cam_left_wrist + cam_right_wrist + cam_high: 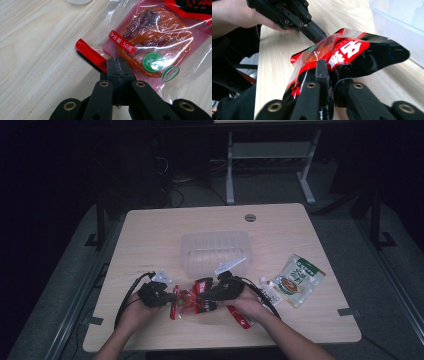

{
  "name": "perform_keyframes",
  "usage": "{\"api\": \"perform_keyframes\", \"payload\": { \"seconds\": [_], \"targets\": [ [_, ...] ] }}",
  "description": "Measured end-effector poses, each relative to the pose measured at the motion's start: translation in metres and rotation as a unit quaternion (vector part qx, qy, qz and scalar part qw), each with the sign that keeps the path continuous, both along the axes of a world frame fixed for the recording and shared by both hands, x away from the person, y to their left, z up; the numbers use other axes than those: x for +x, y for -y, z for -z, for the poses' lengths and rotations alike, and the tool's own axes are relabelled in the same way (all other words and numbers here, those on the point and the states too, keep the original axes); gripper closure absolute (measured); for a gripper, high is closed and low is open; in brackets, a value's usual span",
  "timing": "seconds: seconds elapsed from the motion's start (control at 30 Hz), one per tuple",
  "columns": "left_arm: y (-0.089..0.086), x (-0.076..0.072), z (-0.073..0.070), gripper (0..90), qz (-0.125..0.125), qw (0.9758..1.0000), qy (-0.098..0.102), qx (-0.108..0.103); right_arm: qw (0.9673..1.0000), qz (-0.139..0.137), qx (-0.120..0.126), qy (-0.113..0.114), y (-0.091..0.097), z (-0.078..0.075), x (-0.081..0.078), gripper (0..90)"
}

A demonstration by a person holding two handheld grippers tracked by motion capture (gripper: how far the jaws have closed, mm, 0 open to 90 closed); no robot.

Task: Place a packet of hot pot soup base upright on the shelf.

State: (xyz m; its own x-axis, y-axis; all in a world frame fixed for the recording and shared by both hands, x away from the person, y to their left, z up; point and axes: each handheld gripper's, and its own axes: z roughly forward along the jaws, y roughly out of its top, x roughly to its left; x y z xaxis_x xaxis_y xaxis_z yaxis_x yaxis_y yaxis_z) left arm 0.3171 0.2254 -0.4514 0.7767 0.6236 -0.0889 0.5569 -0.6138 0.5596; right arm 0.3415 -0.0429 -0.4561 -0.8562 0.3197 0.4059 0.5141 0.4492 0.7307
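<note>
A red and black snack packet (187, 301) with a clear window lies near the table's front edge, between both hands. My left gripper (117, 62) is shut on the packet's (150, 42) clear edge, beside a red strip. My right gripper (322, 66) is shut on the other end of the packet (352, 53), which bulges upward. In the high view the left gripper (167, 297) and the right gripper (202, 296) face each other across the packet. The left gripper (312, 30) also appears at the top of the right gripper view, pinching the far edge.
A clear plastic container (215, 251) stands just behind the hands. A green and white sachet (298, 279) and a small white packet (267, 290) lie to the right. Another red packet (243, 321) lies under the right hand. A white packet (162, 277) lies behind the left gripper.
</note>
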Motion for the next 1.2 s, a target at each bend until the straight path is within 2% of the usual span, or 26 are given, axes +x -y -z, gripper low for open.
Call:
{"api": "perform_keyframes", "payload": {
  "seconds": [0.17, 0.3, 0.4, 0.47, 0.57, 0.67, 0.93, 1.0, 1.2],
  "targets": [
    [0.001, 0.0, 0.0, 89.8, 0.004, 1.0, 0.002, 0.002, 1.0, -0.009, 0.001, 0.0, 0.001, 0.0, 0.0, 89.3],
    [0.0, -0.001, 0.0, 89.4, 0.005, 1.0, -0.003, -0.008, 0.9998, -0.015, 0.013, 0.001, 0.003, -0.003, 0.001, 90.0],
    [0.0, -0.002, 0.0, 85.5, 0.008, 0.9999, -0.002, -0.006, 0.9997, -0.018, 0.019, 0.003, 0.005, -0.004, 0.002, 90.0],
    [-0.001, -0.004, -0.001, 83.5, 0.018, 0.9998, 0.001, -0.007, 0.9994, -0.019, 0.028, 0.001, 0.008, -0.007, 0.001, 90.0],
    [-0.003, -0.008, -0.005, 80.1, 0.018, 0.9996, 0.005, -0.02, 0.9991, -0.024, 0.036, 0.004, 0.012, -0.011, 0.001, 90.0],
    [-0.006, -0.009, -0.007, 74.1, 0.021, 0.9995, 0.006, -0.024, 0.9985, -0.022, 0.05, 0.01, 0.016, -0.017, 0.0, 90.0],
    [-0.012, -0.008, -0.008, 59.7, 0.002, 0.9989, 0.01, -0.046, 0.9972, -0.014, 0.069, 0.023, 0.032, -0.034, -0.002, 90.0],
    [-0.014, -0.008, -0.009, 56.9, 0.002, 0.9992, 0.013, -0.038, 0.9969, -0.01, 0.074, 0.027, 0.037, -0.038, -0.002, 90.0],
    [-0.015, -0.008, -0.008, 51.3, -0.001, 0.9989, 0.013, -0.046, 0.9951, -0.003, 0.089, 0.043, 0.052, -0.052, -0.002, 90.0]
  ]
}}
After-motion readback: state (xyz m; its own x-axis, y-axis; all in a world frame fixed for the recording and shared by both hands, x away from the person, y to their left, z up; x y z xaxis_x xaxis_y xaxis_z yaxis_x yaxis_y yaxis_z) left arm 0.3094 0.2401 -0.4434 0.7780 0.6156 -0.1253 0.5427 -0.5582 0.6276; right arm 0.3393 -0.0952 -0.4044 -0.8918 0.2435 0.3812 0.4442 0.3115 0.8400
